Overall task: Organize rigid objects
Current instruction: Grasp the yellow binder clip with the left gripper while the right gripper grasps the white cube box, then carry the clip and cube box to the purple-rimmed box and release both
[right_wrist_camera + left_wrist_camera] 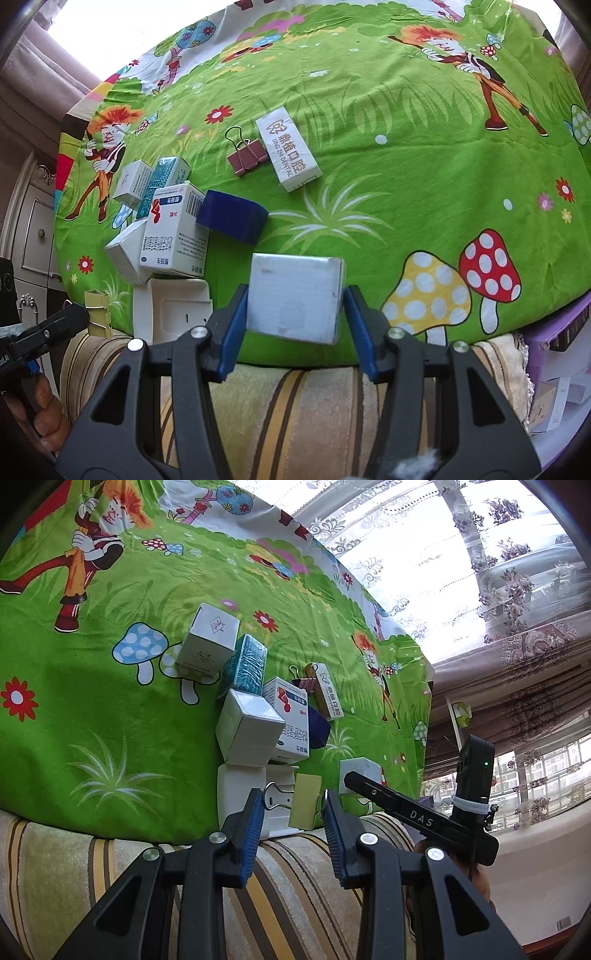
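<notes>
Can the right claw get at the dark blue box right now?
Probably not yet: the right claw looks clamped on a white box, which also sits between it and the dark blue box. Nothing else blocks the way.

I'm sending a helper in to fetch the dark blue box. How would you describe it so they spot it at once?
Look on the green cartoon bedsheet, at the cluster of small boxes near its striped edge. The dark blue box sits on the sheet beside the white medicine box with a red mark. It is the only plain, dark, unprinted box; the others are white or teal.
</notes>
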{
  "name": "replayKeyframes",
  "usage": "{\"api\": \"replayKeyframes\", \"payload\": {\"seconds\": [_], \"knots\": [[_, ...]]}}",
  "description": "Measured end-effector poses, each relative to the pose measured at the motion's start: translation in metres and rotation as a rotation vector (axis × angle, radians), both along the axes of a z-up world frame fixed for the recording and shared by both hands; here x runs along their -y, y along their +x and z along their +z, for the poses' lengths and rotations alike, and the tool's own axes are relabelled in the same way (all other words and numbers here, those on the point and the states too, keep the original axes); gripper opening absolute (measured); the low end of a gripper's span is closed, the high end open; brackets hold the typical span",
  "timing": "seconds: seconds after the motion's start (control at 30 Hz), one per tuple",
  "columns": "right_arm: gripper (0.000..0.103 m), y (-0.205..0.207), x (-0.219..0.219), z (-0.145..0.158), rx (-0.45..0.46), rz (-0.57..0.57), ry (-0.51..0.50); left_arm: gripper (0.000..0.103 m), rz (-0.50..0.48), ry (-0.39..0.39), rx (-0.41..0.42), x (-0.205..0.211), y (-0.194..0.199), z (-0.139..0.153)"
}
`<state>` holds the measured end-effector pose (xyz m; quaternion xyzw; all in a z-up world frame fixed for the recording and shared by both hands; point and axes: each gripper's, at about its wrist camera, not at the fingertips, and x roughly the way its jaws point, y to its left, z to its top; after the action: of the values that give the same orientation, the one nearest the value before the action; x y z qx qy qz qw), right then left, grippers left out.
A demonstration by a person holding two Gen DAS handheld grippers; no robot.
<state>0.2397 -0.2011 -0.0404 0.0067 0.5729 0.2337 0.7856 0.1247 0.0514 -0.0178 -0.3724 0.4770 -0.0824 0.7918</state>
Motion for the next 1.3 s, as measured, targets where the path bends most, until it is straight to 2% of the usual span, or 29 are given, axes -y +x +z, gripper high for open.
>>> {"api": "replayKeyframes", "payload": {"seconds": [0.3,0.6,0.9,1.3], "knots": [[0.056,-0.017,0.027,0.026,0.106,-0.027,0.014,0.033,-0.027,-0.007,0.019,0.024,0.000,0.014],[0.056,-0.038,0.062,0.047,0.176,-0.060,0.057,0.033,-0.087,-0.024,0.034,0.069,0.006,0.023],[0.056,-0.055,0.124,0.060,0.205,-0.145,0.113,0.033,-0.165,-0.076,0.050,0.124,0.015,0.027],[0.056,-0.068,0.223,0.072,0.268,-0.323,0.088,0.033,-0.301,-0.100,0.048,0.203,0.030,0.029]]}}
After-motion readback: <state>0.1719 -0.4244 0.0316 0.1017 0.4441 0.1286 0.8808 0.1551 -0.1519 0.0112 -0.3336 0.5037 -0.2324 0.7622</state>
